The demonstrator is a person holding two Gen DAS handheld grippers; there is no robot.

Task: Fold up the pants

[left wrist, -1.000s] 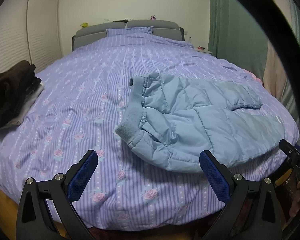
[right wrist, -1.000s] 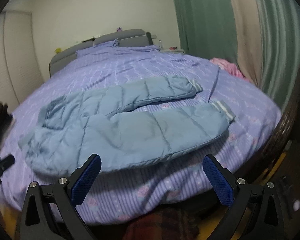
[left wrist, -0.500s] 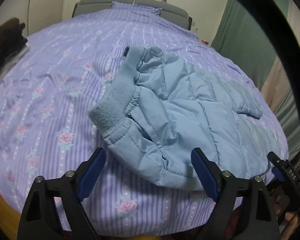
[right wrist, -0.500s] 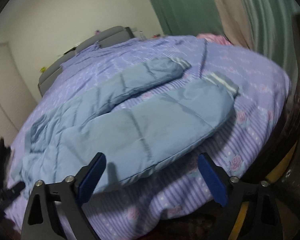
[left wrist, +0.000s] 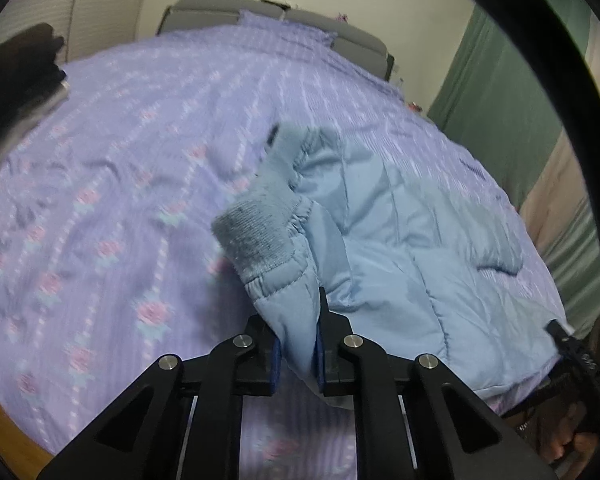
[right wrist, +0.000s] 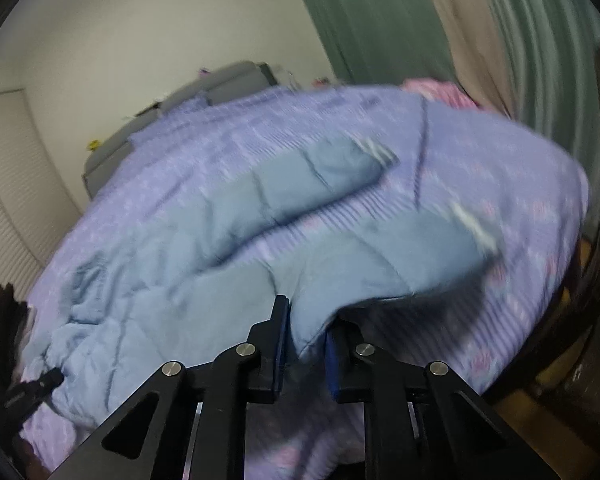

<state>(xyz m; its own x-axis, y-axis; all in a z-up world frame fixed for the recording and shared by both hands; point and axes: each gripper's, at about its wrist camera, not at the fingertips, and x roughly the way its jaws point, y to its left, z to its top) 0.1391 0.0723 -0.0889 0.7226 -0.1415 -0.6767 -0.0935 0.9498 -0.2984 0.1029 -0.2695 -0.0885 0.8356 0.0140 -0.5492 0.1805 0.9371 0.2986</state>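
Light blue padded pants (left wrist: 400, 240) lie on the purple flowered bedspread (left wrist: 120, 184), waistband to the left, legs to the right. My left gripper (left wrist: 296, 348) is shut on the near edge of the pants just below the fleecy waistband (left wrist: 260, 232). In the right wrist view the pants (right wrist: 228, 240) spread across the bed with both legs apart. My right gripper (right wrist: 306, 344) is shut on the near edge of the nearer leg (right wrist: 400, 256), which is lifted a little off the bed.
A pile of dark clothes (left wrist: 16, 80) lies at the bed's left side. The grey headboard (left wrist: 260, 12) is at the far end. Green curtains (right wrist: 380, 20) hang to the right. A pink item (right wrist: 440, 92) lies by the far right edge.
Both grippers moved in to the near edge of the pants and closed on it. Before, both were open and held back from the fabric.
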